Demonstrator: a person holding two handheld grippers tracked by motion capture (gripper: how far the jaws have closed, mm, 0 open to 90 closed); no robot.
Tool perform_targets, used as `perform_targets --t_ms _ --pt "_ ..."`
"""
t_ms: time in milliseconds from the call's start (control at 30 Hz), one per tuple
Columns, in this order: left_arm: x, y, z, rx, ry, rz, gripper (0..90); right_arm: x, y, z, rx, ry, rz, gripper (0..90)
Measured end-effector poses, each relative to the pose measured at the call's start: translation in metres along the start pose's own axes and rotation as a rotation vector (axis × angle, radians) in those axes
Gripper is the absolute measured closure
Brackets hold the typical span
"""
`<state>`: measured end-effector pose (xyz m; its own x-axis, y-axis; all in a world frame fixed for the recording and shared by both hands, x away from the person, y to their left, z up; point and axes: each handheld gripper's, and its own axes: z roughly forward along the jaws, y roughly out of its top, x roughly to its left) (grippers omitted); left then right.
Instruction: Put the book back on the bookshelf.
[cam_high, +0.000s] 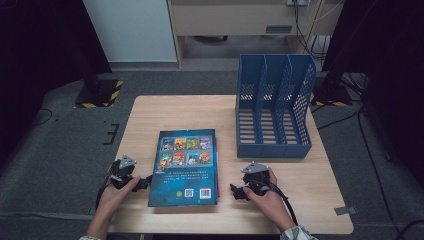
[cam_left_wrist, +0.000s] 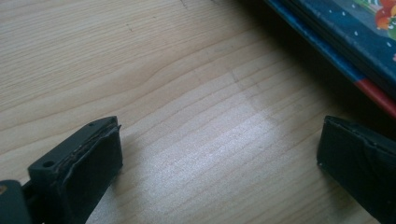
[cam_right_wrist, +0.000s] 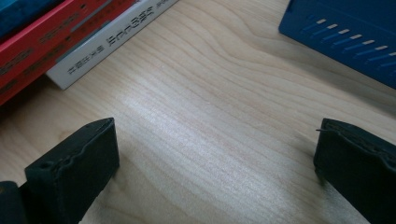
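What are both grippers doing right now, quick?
Left gripper: open, holding nothing, beside the stack of books.
Right gripper: open, holding nothing, on the stack's other side.

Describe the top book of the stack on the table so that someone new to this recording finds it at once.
On the light wooden table, left of the blue file rack, a small stack of books lies flat between the left gripper and the right gripper. The top book is dark blue, showing a grid of small colourful pictures and a barcode near its front edge. The books under it show red and white edges.
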<state>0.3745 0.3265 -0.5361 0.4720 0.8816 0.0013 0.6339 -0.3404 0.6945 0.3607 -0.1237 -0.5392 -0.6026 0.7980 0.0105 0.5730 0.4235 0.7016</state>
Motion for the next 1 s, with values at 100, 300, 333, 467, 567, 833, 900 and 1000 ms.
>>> perform_targets --t_ms 100,300,333,467,567,833,900,1000 --pt "0.000 0.000 0.000 -0.001 -0.005 0.002 0.0 0.000 0.000 0.000 0.000 0.003 -0.002 0.4" --pt "0.003 0.002 -0.002 -0.020 -0.015 0.012 4.2 -0.001 0.000 0.000 0.000 0.012 -0.017 0.6" --pt "0.003 0.002 -0.003 -0.027 -0.013 0.015 3.4 -0.001 0.001 0.000 0.003 0.016 -0.018 1.1" --pt "0.002 0.002 -0.014 -0.096 0.022 0.027 3.9 0.001 0.000 -0.002 -0.014 0.024 -0.016 9.5" --pt "0.001 0.003 -0.021 -0.133 0.053 0.044 3.9 0.004 0.001 -0.005 -0.033 0.031 0.006 11.6" --pt "-0.013 0.011 -0.046 -0.238 0.031 0.033 4.4 0.034 0.018 -0.028 -0.109 0.120 -0.009 11.4" --pt "-0.018 0.015 -0.046 -0.233 0.009 0.018 4.7 0.042 0.028 -0.029 -0.110 0.136 -0.017 12.3" --pt "-0.025 0.023 -0.045 -0.227 -0.015 0.004 4.7 0.049 0.039 -0.027 -0.105 0.156 -0.049 12.2"
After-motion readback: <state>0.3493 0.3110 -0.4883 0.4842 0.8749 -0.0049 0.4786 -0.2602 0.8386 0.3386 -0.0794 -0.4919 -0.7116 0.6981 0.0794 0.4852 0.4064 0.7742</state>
